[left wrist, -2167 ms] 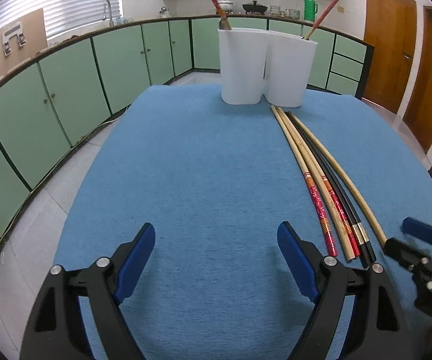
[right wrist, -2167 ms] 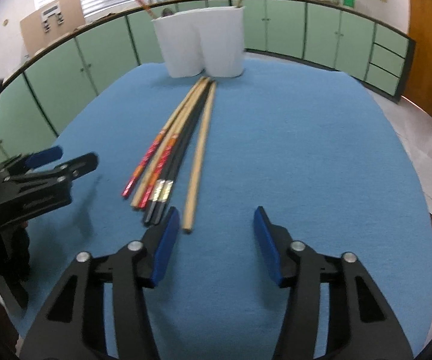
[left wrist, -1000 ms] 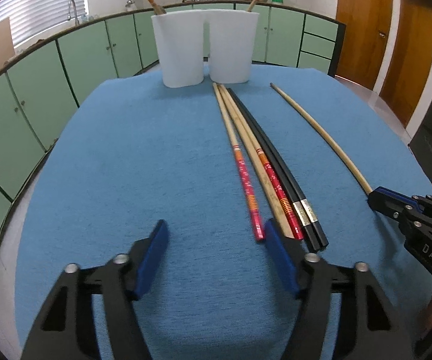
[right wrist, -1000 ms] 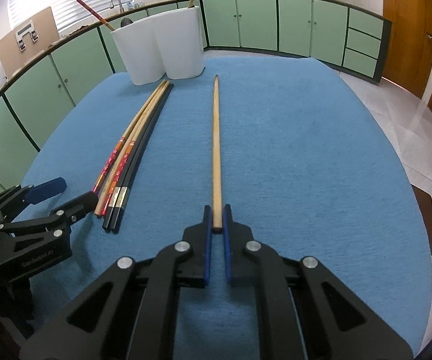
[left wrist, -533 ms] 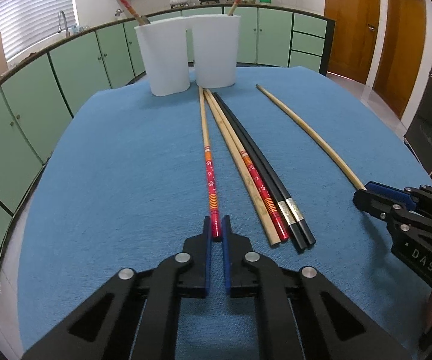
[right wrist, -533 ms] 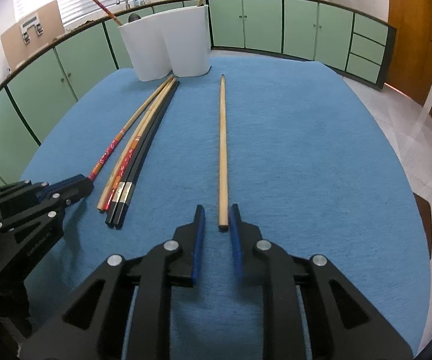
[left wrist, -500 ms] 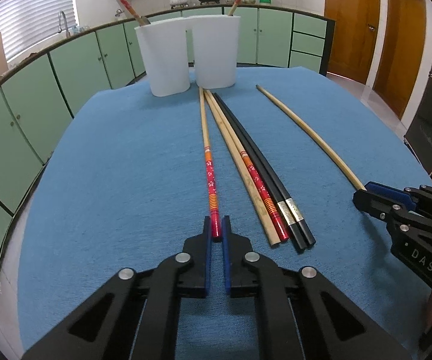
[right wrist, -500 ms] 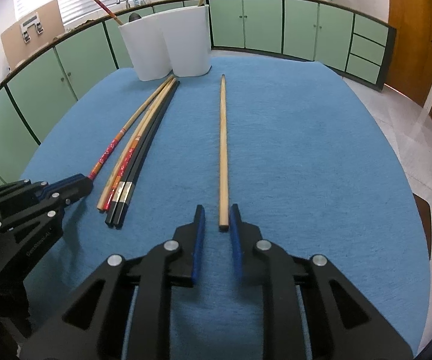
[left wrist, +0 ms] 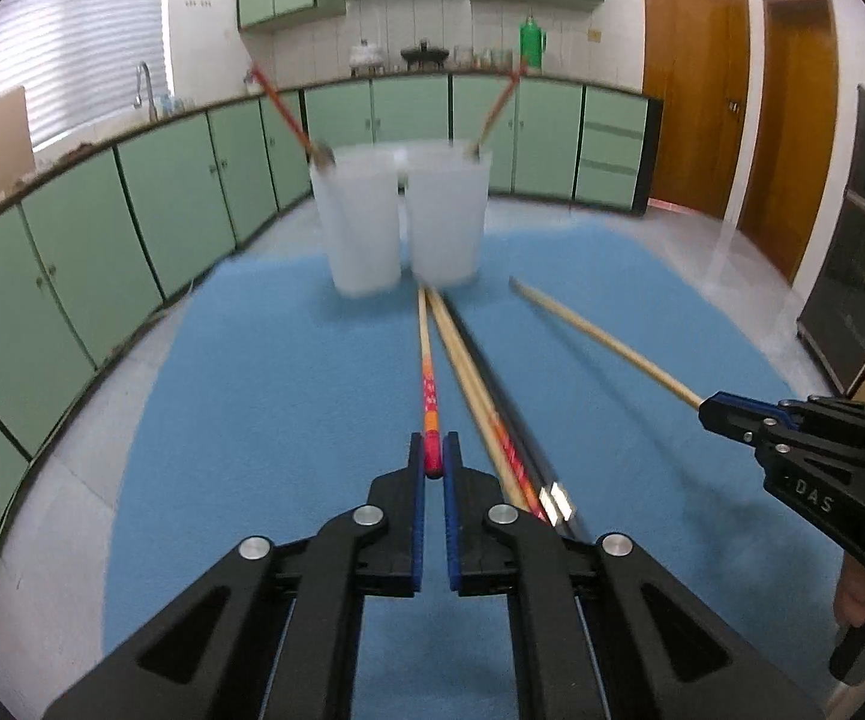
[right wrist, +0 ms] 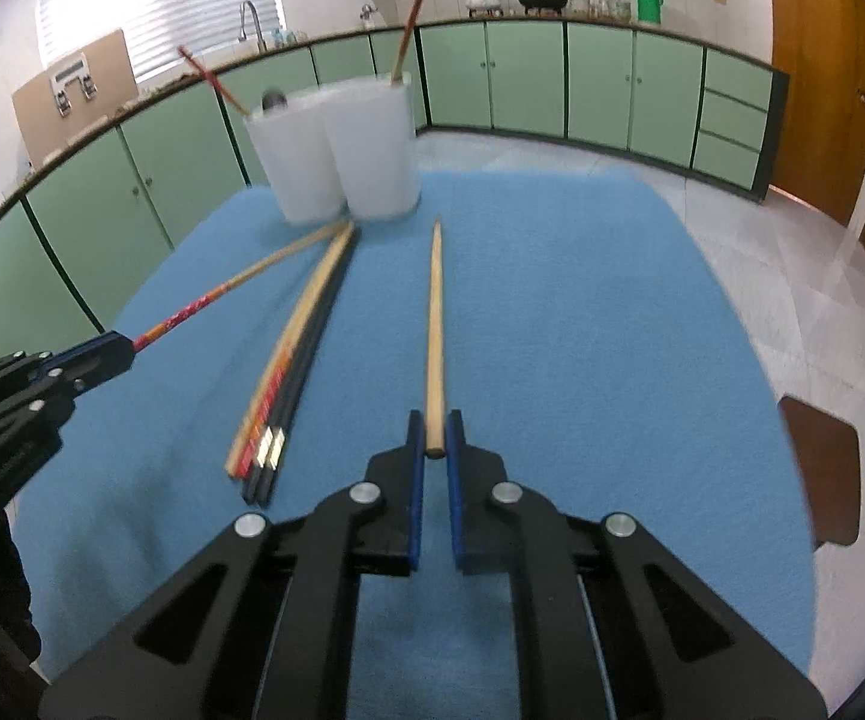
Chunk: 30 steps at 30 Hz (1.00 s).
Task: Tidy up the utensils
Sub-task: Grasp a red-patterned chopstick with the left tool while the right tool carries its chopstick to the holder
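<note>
The left gripper (left wrist: 432, 465) has its jaws clamped on the red-ended chopstick (left wrist: 426, 381), raised off the blue desk (left wrist: 264, 408). Four chopsticks (right wrist: 288, 372) lie mid-desk, tips toward two white cups (right wrist: 336, 150) at the far edge. The right gripper (right wrist: 434, 438) pinches the plain wooden chopstick (right wrist: 434, 312).

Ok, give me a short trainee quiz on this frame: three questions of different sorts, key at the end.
1. True or false: both claws grip a chopstick.
2. Which claw holds the red chopstick? A left B right
3. How many white cups stand on the blue cloth?

Key: 1 true, the left claw and the right claw are both shut, the right on the plain chopstick. 2 A. 3 two.
</note>
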Motion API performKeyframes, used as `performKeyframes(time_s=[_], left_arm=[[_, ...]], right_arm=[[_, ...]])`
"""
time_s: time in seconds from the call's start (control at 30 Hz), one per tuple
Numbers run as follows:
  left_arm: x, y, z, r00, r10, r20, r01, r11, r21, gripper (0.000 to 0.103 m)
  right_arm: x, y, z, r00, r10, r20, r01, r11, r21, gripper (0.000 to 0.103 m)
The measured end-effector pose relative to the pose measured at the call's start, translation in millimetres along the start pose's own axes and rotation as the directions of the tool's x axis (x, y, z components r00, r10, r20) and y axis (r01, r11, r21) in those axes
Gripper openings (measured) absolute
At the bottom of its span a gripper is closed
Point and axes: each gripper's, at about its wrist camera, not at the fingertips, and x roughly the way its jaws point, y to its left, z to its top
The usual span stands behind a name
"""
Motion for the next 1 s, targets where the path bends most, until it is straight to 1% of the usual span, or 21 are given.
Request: performKeyframes(time_s=[0.2,0.3,0.37,0.5,0.6,0.77,0.87,0.93,1.0], left_arm=[[-34.5,8.8,38.8,0.993,-0.020,0.118,0.023,0.999,-0.028,0.006],[-46.7,16.0,62.3,0.984,-0.035,0.175,0.044,0.998,-0.047,0.005],[-49.8,18.2,76.9,0.979,-0.042,0.199,0.053,0.997,-0.048,0.005],[-54.3,21.8,103.3,0.969,-0.060,0.238,0.072,0.997,-0.038,0.005],[-55.0,25.8,118.4,0.965,-0.071,0.254,0.079,0.997,-0.024,0.005],[-56.2,27.6,136.2,0.960,-0.100,0.263,0.107,0.994,-0.013,0.005],[-59.4,31.2,147.1,0.951,-0.117,0.285,0.123,0.992,-0.005,0.005],[-65.2,32.1,159.1,0.943,-0.116,0.311,0.120,0.993,0.006,0.005],[-68.5,33.1,175.3,0.932,-0.109,0.345,0.110,0.994,0.016,0.005]], right_arm=[[-37.1,-2.0,39.7,0.994,0.027,0.104,-0.026,1.000,-0.009,0.006],[-53.0,-2.9,62.7,0.987,0.055,0.154,-0.054,0.998,-0.011,0.006],[-63.8,-3.0,80.8,0.980,0.079,0.185,-0.076,0.997,-0.019,0.006],[-77.1,-0.9,112.2,0.970,0.116,0.213,-0.109,0.993,-0.045,0.006],[-82.1,1.3,137.2,0.966,0.146,0.211,-0.132,0.988,-0.079,0.006],[-86.8,5.4,165.7,0.961,0.186,0.204,-0.162,0.979,-0.127,0.006],[-92.0,4.2,183.7,0.952,0.215,0.217,-0.190,0.973,-0.132,0.006],[-97.6,4.8,198.9,0.942,0.236,0.240,-0.208,0.968,-0.138,0.006],[-102.3,7.3,216.2,0.931,0.242,0.273,-0.209,0.967,-0.144,0.006]])
